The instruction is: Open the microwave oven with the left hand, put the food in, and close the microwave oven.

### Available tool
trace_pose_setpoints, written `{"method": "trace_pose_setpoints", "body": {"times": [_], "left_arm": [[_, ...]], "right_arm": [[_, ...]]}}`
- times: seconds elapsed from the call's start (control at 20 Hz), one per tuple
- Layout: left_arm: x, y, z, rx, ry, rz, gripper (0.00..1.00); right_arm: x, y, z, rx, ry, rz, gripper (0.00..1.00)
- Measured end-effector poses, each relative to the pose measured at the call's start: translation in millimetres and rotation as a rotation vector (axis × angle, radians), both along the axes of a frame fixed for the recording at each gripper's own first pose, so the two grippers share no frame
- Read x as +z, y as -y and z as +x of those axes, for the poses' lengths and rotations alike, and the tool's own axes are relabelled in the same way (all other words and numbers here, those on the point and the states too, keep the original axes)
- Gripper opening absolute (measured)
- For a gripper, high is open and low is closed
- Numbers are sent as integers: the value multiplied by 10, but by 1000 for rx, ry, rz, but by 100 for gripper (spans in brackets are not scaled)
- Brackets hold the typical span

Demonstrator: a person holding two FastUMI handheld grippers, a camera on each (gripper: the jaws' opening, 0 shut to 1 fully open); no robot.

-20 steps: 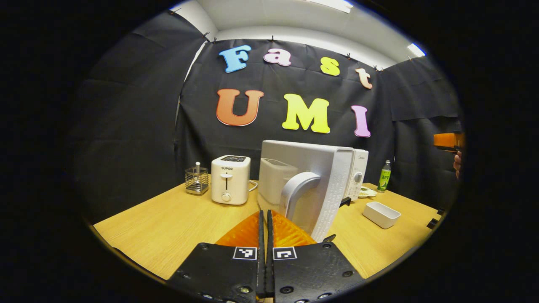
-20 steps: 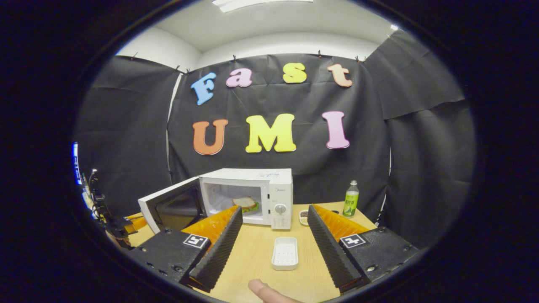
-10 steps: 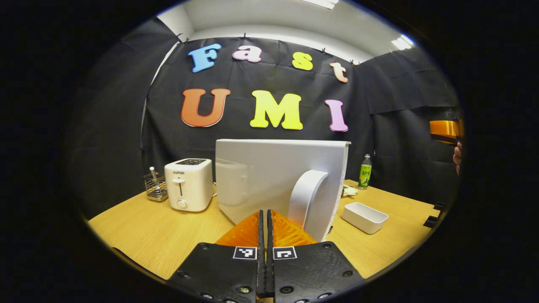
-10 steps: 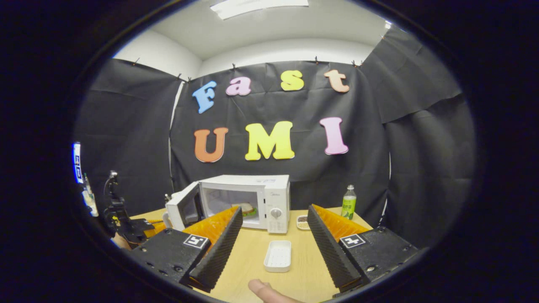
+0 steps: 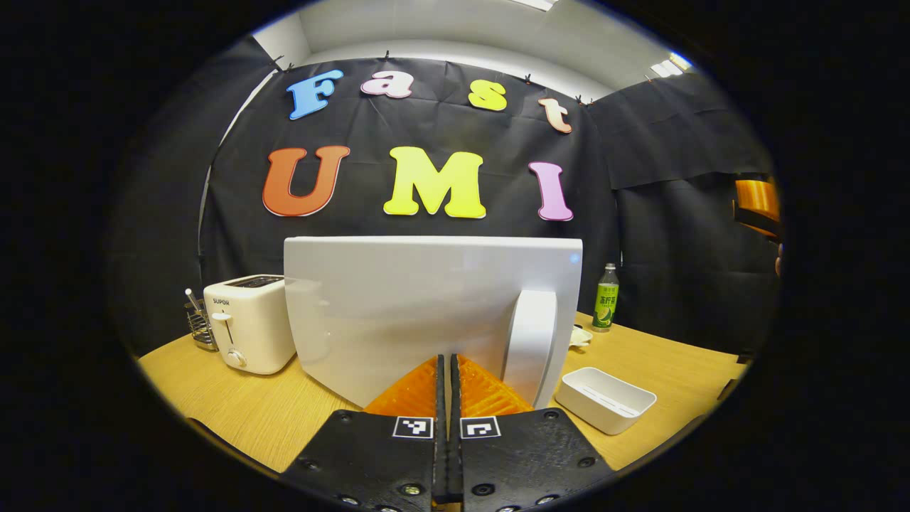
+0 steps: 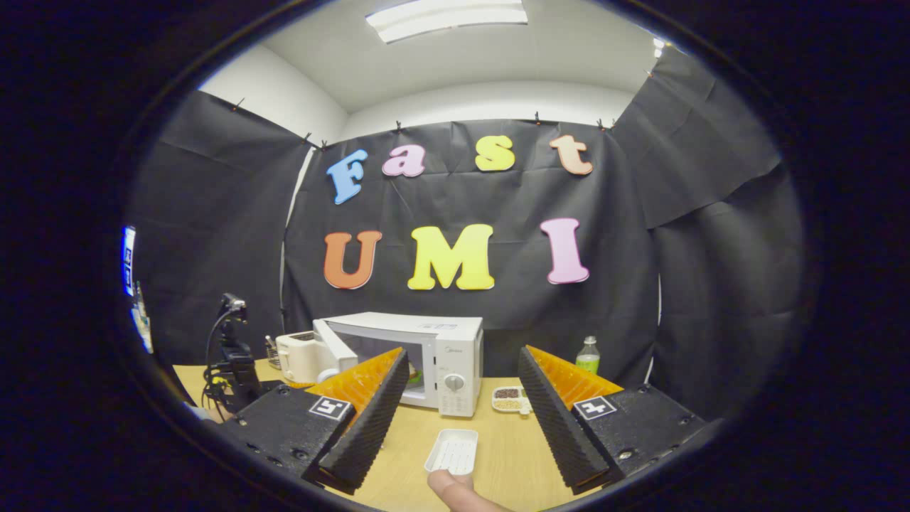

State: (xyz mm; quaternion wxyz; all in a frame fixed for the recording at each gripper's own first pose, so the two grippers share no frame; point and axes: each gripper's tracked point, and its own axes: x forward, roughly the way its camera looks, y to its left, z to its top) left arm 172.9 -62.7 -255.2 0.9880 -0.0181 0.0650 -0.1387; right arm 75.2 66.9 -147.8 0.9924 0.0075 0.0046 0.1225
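In the left gripper view, the white microwave door [image 5: 412, 306] stands broad just ahead, its curved handle [image 5: 530, 341] at the right. My left gripper [image 5: 450, 361] is shut with nothing between its fingers, and its tips are against or just short of the door's lower face. In the right gripper view, the microwave [image 6: 444, 355] sits at the table's back, its door [image 6: 334, 345] ajar at a narrow angle. A bit of the food [image 6: 414, 375] peeks out inside, behind a finger. My right gripper [image 6: 462, 359] is open and empty, held well back from the oven.
A white toaster [image 5: 249, 331] and a wire utensil holder [image 5: 195, 320] stand left of the door. A white tray [image 6: 451, 451] lies on the wooden table [image 6: 512, 455], with a small dish of seeds [image 6: 510, 400] and a green bottle [image 6: 586, 354] beyond. A thumb [image 6: 458, 491] shows below.
The microwave door has swung from wide open to nearly closed, with my shut left gripper following behind it. My right gripper has drawn back and tilted upward, still open.
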Motion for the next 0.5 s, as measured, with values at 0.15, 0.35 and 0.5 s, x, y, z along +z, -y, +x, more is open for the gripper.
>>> {"method": "trace_pose_setpoints", "body": {"times": [0.15,0.35,0.5], "left_arm": [[-63,197,234,0,-12,24,0],[-123,337,545,10,-10,45,0],[-179,472,808,13,-18,45,0]], "right_arm": [[-182,216,218,-53,-39,-21,98],[-330,260,405,-77,-66,-4,92],[-408,265,500,-64,-73,2,92]]}}
